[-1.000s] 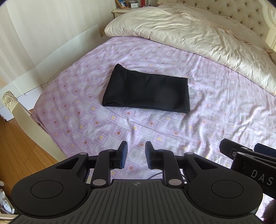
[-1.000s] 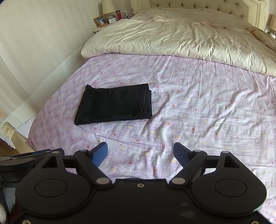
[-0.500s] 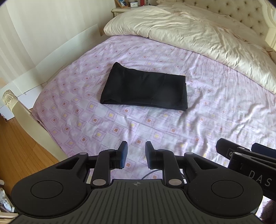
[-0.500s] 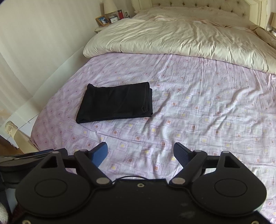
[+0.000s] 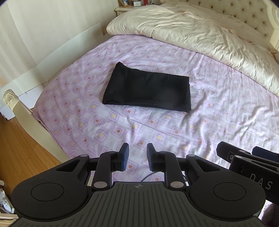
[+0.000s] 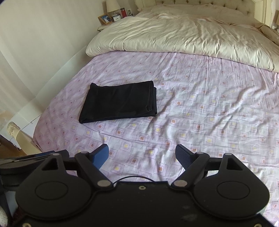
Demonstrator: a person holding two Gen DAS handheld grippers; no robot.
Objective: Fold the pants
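Observation:
Black pants (image 5: 148, 89) lie folded into a flat rectangle on the pink patterned sheet (image 5: 122, 132), towards the bed's left side; they also show in the right wrist view (image 6: 118, 101). My left gripper (image 5: 137, 157) hangs above the sheet near the foot of the bed, well short of the pants, with its jaws a small gap apart and nothing between them. My right gripper (image 6: 142, 155) is wide open and empty, also back from the pants. The right gripper's body shows at the left wrist view's right edge (image 5: 247, 160).
A cream duvet (image 5: 200, 35) is bunched across the head of the bed (image 6: 174, 35). A tufted headboard (image 5: 244, 15) stands behind it. A nightstand (image 6: 111, 17) with a lamp, clock and photo frame stands at the far left. The footboard post (image 5: 10, 99) and wooden floor (image 5: 15, 148) are at left.
Both grippers have drawn back a little from the pants and shifted slightly. The pants have not moved. The jaw openings are the same.

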